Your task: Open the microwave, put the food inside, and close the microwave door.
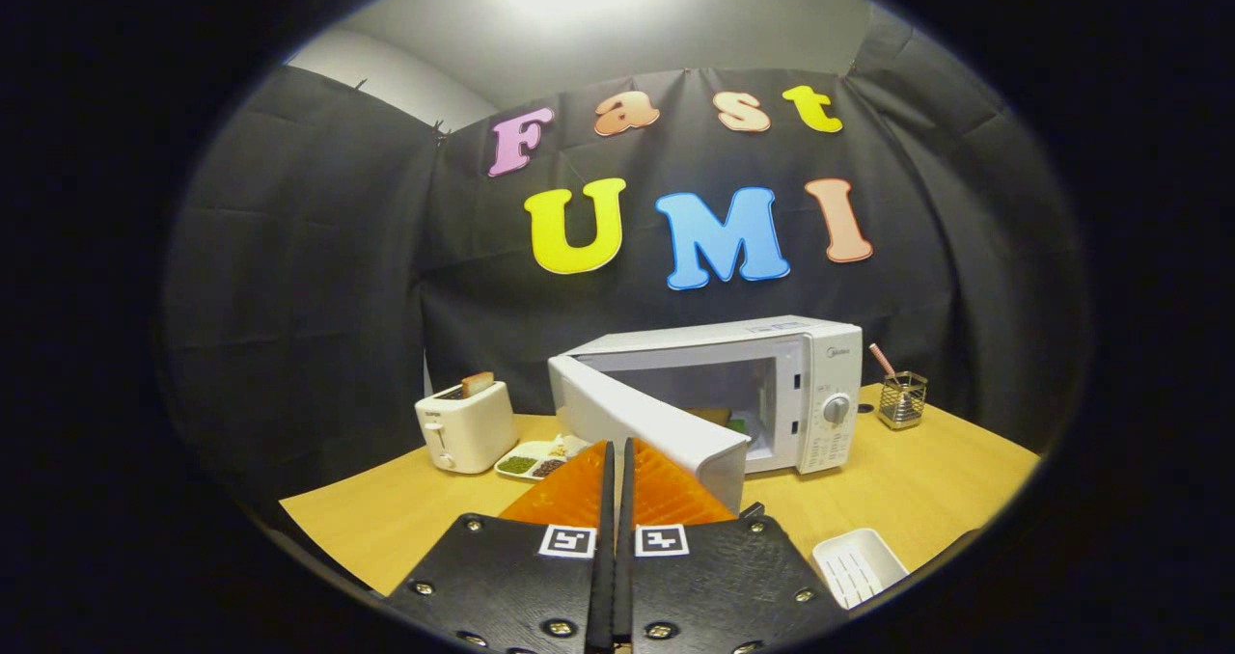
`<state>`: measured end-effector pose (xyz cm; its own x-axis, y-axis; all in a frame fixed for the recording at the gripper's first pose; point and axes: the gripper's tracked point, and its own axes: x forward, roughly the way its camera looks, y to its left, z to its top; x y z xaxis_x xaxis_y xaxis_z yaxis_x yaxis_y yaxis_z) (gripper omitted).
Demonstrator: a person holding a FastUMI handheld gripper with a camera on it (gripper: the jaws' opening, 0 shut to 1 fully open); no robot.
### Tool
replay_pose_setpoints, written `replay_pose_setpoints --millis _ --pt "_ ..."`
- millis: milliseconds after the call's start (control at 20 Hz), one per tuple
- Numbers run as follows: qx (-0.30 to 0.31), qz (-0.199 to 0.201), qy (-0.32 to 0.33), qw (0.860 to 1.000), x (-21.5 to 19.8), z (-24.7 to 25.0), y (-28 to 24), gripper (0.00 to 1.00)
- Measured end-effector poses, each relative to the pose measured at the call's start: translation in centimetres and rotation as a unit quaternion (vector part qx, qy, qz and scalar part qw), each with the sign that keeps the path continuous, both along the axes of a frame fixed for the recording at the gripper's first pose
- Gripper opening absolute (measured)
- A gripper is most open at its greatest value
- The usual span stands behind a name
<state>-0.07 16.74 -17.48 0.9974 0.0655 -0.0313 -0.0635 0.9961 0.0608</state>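
A white microwave (pixel 772 384) stands on the wooden table (pixel 917 490) beyond my fingers, its door (pixel 642 418) swung open toward me on the left hinge. Inside the cavity I see food (pixel 719 417), yellowish with a green bit beside it, partly hidden by the door. My gripper (pixel 617 447) is shut with nothing between its fingers. Its tips sit just short of the open door's outer face, close to the door's free edge.
A white toaster (pixel 466 425) with a slice of bread stands left of the microwave. Next to it lies a divided plate (pixel 534 461) with green and dark food. A wire holder (pixel 902 398) with a utensil is right of the microwave. A white tray (pixel 859 565) lies near the table's front right.
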Motion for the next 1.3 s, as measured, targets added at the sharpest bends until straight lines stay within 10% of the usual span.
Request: replay_pose_setpoints --millis 600,1300 --pt "-0.011 -0.08 0.002 0.997 6.2 0.3 -10.1 0.01" --pt "0.018 -0.083 0.021 0.996 16.9 0.5 -15.8 0.01"
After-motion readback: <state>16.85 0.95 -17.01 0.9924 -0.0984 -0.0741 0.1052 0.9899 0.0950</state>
